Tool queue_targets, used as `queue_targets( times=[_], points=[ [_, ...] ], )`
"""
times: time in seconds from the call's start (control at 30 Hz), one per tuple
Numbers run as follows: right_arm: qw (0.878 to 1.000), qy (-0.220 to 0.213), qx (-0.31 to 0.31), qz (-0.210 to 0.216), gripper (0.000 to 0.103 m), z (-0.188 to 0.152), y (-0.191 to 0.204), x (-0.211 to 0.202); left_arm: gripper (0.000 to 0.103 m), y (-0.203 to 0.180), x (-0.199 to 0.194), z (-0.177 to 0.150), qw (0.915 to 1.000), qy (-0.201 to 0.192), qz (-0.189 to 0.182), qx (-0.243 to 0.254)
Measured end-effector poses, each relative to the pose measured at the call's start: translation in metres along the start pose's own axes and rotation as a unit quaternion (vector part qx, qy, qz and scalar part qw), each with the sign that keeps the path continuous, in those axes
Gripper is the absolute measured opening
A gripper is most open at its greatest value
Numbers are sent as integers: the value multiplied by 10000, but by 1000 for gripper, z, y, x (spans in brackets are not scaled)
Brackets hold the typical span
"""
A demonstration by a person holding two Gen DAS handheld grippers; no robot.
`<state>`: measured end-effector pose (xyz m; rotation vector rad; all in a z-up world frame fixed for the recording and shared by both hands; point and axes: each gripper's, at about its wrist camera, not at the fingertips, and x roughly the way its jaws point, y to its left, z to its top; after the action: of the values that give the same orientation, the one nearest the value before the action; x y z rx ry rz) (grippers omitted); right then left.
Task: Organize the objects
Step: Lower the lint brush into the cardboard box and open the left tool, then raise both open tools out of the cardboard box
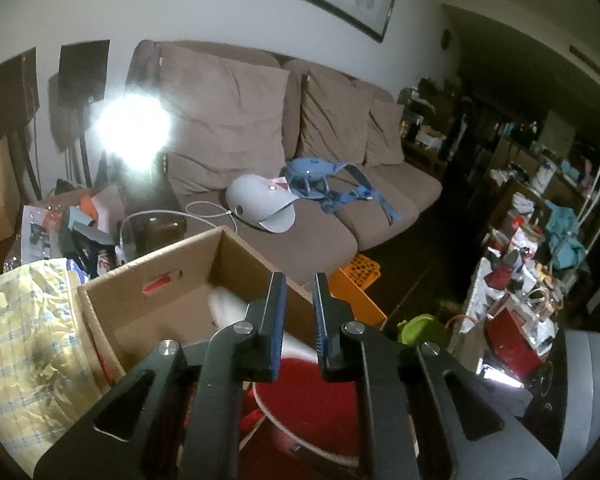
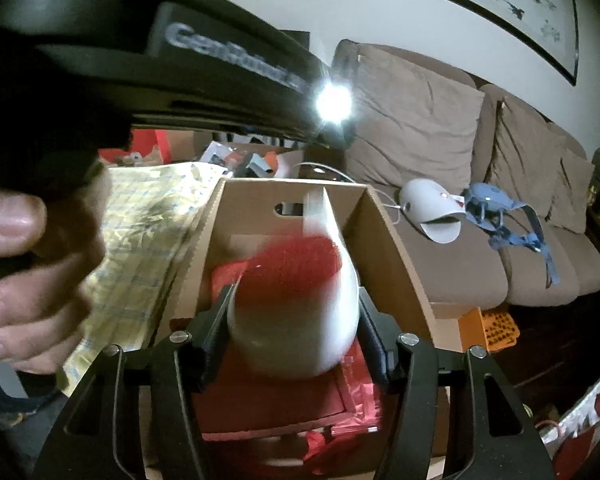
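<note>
My right gripper (image 2: pixel 292 316) has its fingers (image 2: pixel 216 334) set on either side of a red-and-white object (image 2: pixel 296 300), blurred and hard to name, which sits between them over the open cardboard box (image 2: pixel 396 248). The fingers look pressed to its white flanks, so I judge it held. My left gripper (image 1: pixel 298 324) stands with fingers (image 1: pixel 270 320) narrowed to a slim gap and, as far as I can see, nothing clamped in it; the red and white of the same object shows just below and behind them. I read this as the placing step: the object is going into the box, on top of red packaging (image 2: pixel 268 404) already lying there. The next move calls for lowering it past the box wall, then easing the right fingers apart without tipping it. My hand (image 2: pixel 32 276) on the left tool crowds the right view. Beside the box lies a yellow checked cloth (image 1: pixel 24 344). Beyond it a brown sofa (image 1: pixel 320 216) carries a white helmet-like device (image 1: pixel 260 204) and a blue strapped harness (image 1: pixel 324 180); an orange crate (image 1: pixel 360 276) sits below. A bright lamp (image 1: pixel 134 132) glares into both lenses, and clutter (image 1: pixel 516 292) fills the right.
</note>
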<state>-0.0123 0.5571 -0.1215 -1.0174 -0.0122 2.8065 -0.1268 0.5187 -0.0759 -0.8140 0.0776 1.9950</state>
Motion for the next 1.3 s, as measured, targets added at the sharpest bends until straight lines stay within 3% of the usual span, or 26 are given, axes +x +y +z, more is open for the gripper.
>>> queue_targets(
  times=[0.07,0.2,0.67,1.3],
  points=[
    [9999,106,-9,106,23,-1,1,3,12,2,4,-2,10000,51,14,-30],
    [9984,508,125,215,19,-10,-1,16,12,12,14,-4,9995,218,177,-153],
    [9974,697,204,30,13,-15,-2,23,12,26,26,-17,9967,637,412,-284],
    [9953,752,605,-91,13,-15,-16,22,12,51,15,-23,9935,585,923,-313]
  ],
)
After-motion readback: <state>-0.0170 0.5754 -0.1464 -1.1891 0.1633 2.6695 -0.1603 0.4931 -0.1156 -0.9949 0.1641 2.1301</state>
